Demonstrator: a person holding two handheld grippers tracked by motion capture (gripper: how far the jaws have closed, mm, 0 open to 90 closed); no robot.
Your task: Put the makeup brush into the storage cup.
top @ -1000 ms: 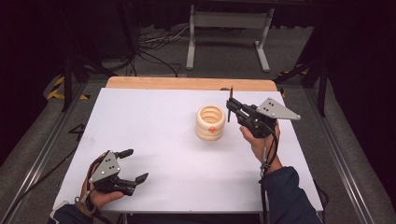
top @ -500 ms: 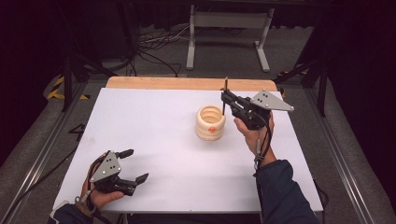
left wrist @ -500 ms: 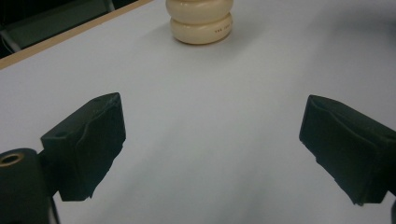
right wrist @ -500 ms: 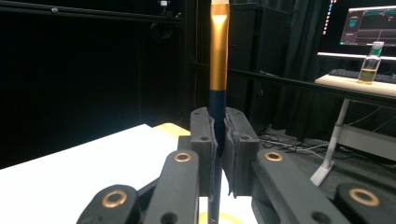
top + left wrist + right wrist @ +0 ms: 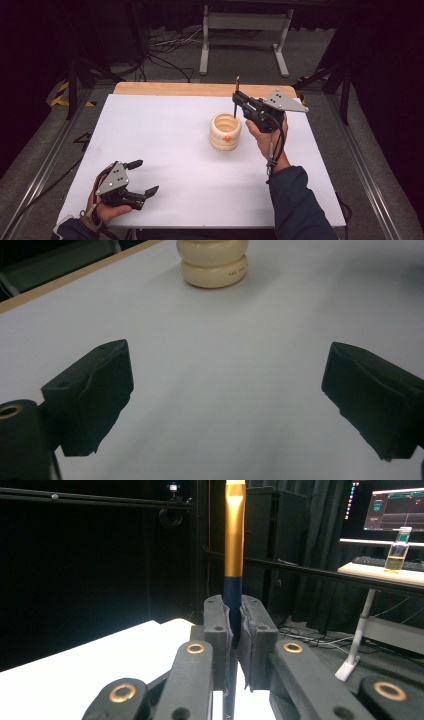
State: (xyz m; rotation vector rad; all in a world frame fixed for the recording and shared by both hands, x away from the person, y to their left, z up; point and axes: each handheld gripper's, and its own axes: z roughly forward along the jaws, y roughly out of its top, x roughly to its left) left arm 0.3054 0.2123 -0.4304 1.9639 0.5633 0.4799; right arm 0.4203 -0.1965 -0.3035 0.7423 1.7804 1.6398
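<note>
One pen (image 5: 236, 95) upright, clamped by right gripper (image 5: 238, 100) | cream holder (image 5: 225, 131) at its 7 o'clock, mid-table | left gripper (image 5: 146, 177) jaws wide, empty | advice: keep pen vertical, centre over holder mouth before lowering.

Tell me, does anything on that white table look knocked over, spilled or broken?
Nothing stands out. The cream ribbed pot stands upright on the white table, and the right gripper holds a dark blue and gold pen upright beside it. No spills or damage.
</note>
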